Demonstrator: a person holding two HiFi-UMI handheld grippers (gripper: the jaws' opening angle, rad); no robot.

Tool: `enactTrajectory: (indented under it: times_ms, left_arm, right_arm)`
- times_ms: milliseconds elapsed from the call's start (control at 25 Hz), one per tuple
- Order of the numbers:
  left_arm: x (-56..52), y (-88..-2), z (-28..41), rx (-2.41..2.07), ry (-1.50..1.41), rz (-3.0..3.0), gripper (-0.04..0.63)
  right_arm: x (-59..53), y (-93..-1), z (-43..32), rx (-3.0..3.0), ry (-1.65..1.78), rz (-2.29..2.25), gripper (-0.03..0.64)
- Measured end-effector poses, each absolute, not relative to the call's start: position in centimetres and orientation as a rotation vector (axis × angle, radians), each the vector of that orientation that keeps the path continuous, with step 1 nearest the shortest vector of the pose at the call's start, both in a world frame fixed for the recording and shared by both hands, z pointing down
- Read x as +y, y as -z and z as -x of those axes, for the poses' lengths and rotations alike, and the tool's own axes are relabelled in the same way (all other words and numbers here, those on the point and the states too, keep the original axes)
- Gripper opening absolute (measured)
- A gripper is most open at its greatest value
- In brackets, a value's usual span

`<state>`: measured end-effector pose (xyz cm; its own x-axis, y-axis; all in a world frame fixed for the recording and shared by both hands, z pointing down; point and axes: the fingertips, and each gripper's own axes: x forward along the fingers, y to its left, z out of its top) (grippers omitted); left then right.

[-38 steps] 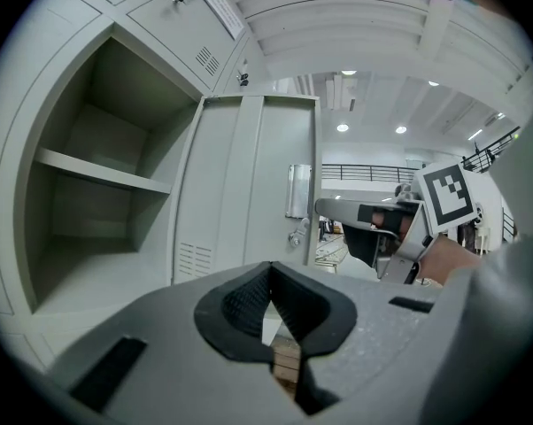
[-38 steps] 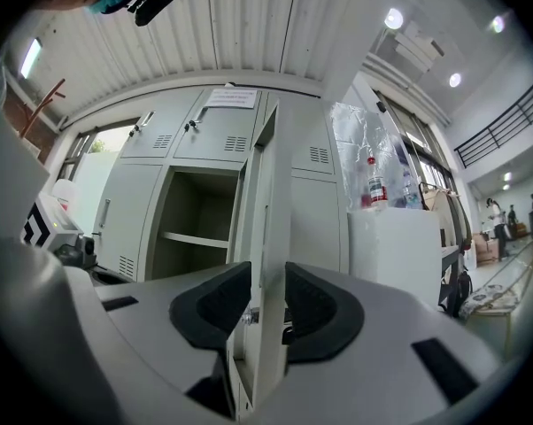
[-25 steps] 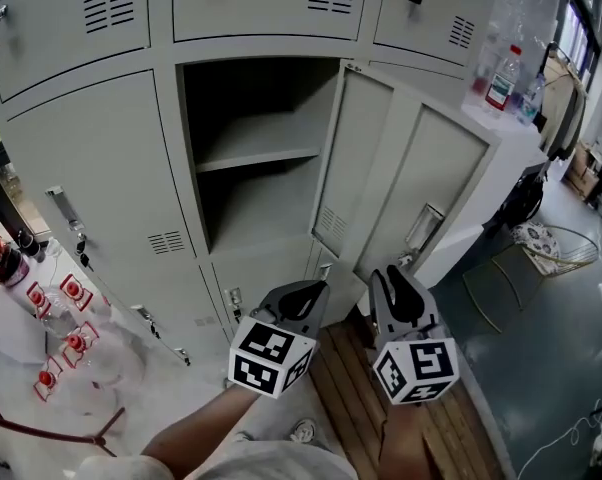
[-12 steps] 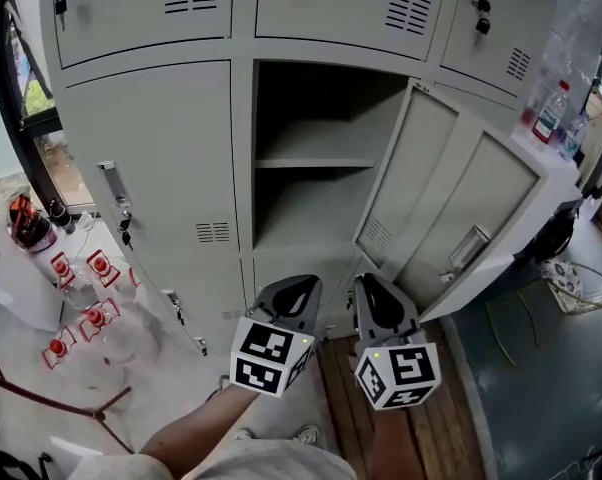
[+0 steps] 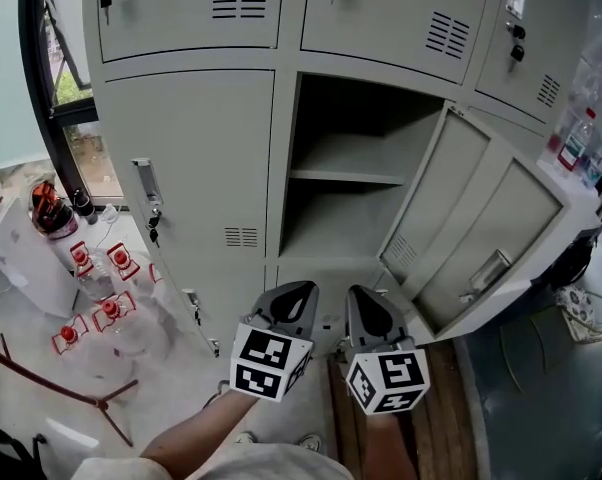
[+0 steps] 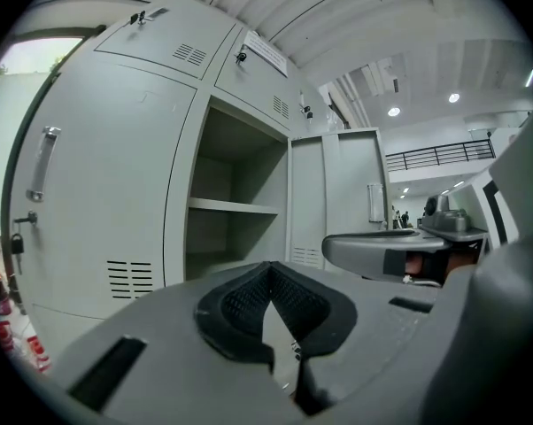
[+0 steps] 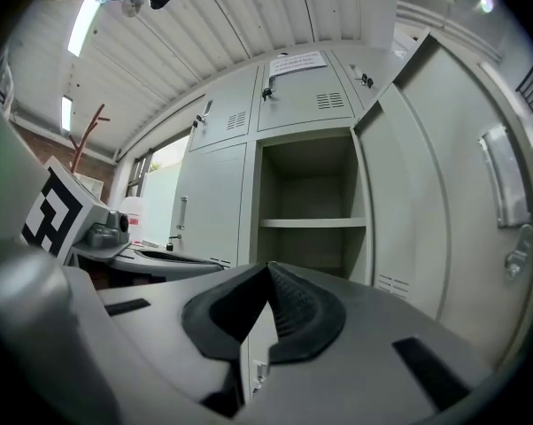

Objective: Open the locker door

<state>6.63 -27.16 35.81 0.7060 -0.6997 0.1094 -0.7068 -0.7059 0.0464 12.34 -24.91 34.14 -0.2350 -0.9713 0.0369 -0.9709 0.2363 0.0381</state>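
The grey locker's middle compartment (image 5: 346, 183) stands open, showing one shelf and nothing inside. Its door (image 5: 481, 233) is swung out to the right, with its handle (image 5: 486, 268) on the outer face. My left gripper (image 5: 293, 298) and right gripper (image 5: 364, 303) hover side by side below the opening, clear of the door. In the left gripper view the left gripper (image 6: 268, 266) is shut with nothing in it. In the right gripper view the right gripper (image 7: 268, 266) has just been closing and is shut on nothing, with the door (image 7: 452, 193) to its right.
A closed locker door with a handle and hanging key (image 5: 147, 193) is to the left of the opening. Plastic bottles with red caps (image 5: 96, 303) lie on the floor at the left beside a window (image 5: 71, 88). Wooden planks (image 5: 436, 438) run under the door.
Both grippers have drawn back to the left, away from the open door. The right jaws have closed. The door has stayed open.
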Motion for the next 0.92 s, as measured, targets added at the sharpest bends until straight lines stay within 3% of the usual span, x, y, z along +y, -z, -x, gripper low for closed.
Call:
enactTrajectory:
  times_ms: [920]
  left_arm:
    - [-27.3,-35.8,-8.0,-1.137,-0.132,-2.838,0.006]
  right_arm:
    - [-25.5,-34.7,-12.8,-2.459,-0.002,-1.886,0.003]
